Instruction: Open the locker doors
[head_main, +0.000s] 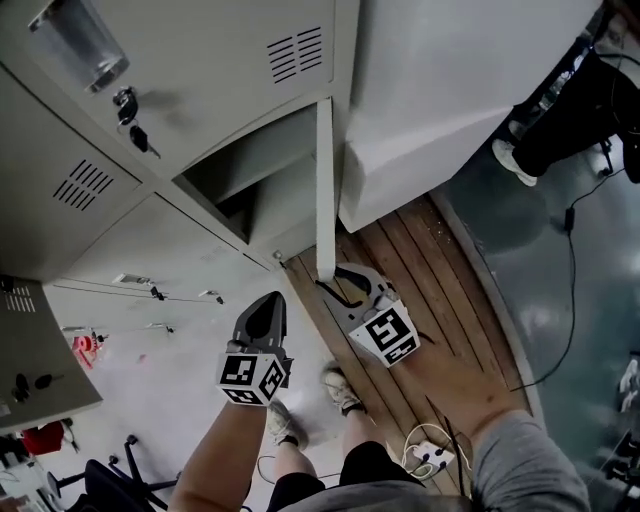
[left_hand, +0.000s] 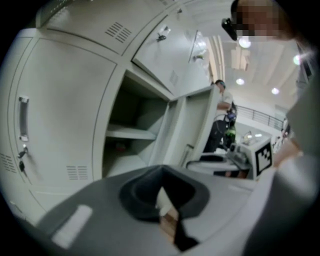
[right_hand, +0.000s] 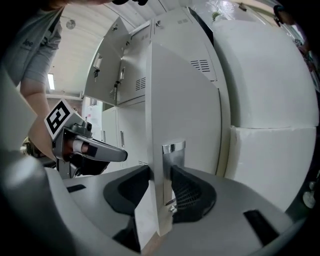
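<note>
The grey locker door (head_main: 325, 170) stands open, edge-on in the head view, beside its open compartment (head_main: 255, 185). My right gripper (head_main: 335, 280) is shut on the door's free edge. In the right gripper view the door (right_hand: 182, 110) runs between the two pads by the chrome handle plate (right_hand: 173, 150), and both pads touch it. My left gripper (head_main: 262, 312) hangs free to the left of the door, shut with nothing in it. The left gripper view looks over its closed jaws (left_hand: 162, 192) into the open compartment (left_hand: 132, 135) with a shelf.
Closed locker doors surround the open one; one has keys (head_main: 130, 115) hanging in its lock. A white cabinet block (head_main: 450, 90) stands right of the door. Below are a wooden floor strip (head_main: 420, 290), my feet (head_main: 340, 390), a cable (head_main: 570, 280) and another person's leg (head_main: 560, 120).
</note>
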